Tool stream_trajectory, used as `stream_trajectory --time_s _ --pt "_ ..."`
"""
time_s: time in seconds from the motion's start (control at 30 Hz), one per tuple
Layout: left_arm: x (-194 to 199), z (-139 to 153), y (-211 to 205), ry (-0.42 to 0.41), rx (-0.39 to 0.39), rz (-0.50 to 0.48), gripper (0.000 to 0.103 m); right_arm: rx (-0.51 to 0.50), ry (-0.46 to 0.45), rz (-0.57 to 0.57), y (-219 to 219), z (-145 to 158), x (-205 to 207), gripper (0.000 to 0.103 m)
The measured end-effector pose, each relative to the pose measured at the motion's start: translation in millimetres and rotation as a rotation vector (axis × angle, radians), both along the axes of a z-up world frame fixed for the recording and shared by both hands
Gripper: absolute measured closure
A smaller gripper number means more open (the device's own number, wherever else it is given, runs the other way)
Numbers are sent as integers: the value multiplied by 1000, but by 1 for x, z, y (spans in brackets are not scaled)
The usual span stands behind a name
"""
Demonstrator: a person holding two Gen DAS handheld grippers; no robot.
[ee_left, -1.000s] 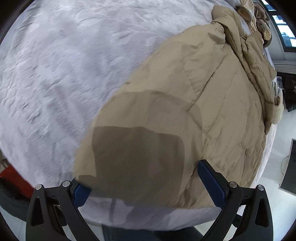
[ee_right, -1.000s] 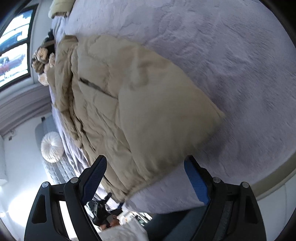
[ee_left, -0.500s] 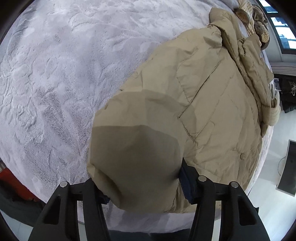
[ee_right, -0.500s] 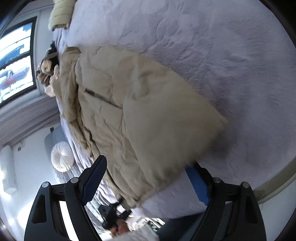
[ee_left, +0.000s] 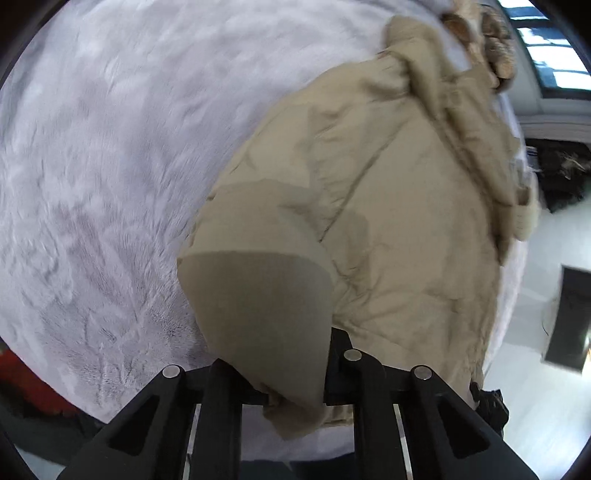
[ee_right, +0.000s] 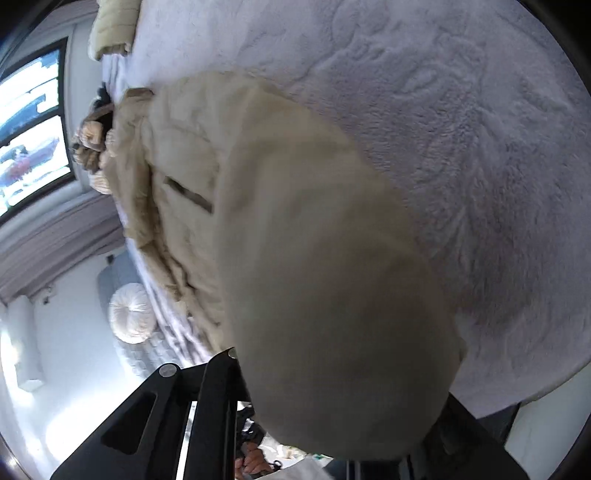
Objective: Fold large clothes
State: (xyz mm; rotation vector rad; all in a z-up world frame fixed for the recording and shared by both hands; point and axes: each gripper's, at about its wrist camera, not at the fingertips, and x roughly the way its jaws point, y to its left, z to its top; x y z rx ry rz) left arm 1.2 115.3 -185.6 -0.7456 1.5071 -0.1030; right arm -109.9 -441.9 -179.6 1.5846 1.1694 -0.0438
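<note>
A large beige padded jacket lies on a bed with a pale grey fuzzy blanket, its hood with fur trim at the far end. My left gripper is shut on the jacket's near hem corner, which bulges up between the jaws. In the right wrist view the jacket fills the middle over the blanket. My right gripper is shut on the other hem corner, which is lifted and hides the right finger.
A window and a round white cushion are left of the bed in the right wrist view. Another beige garment lies at the bed's far end. White floor and a dark panel are to the right in the left wrist view.
Both grippers were open around the jacket's hem one second ago. The left closed first, then the right. Both hem corners are now lifted off the blanket.
</note>
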Motion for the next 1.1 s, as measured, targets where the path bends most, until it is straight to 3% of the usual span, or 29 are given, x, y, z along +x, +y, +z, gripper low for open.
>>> stream_trajectory --time_s 0.2,0.47,0.63,0.73,0.87,1.1 --pt "25 65 13 -159 -73 -11 85 16 -175 44 -2 49 24 91" --pt "116 153 17 -426 -103 -53 85 -66 -426 117 -10 136 110 92" --pt "188 185 8 -516 -80 -70 85 -140 -506 175 -16 174 175 92" --pt "231 190 2 -540 -62 -75 85 -203 -519 242 -19 186 220 92" --pt "278 176 -8 -524 -26 -84 85 -257 -510 287 -26 185 274 92" --pt "351 117 -19 -463 42 -77 85 -323 -421 314 -28 144 366 92"
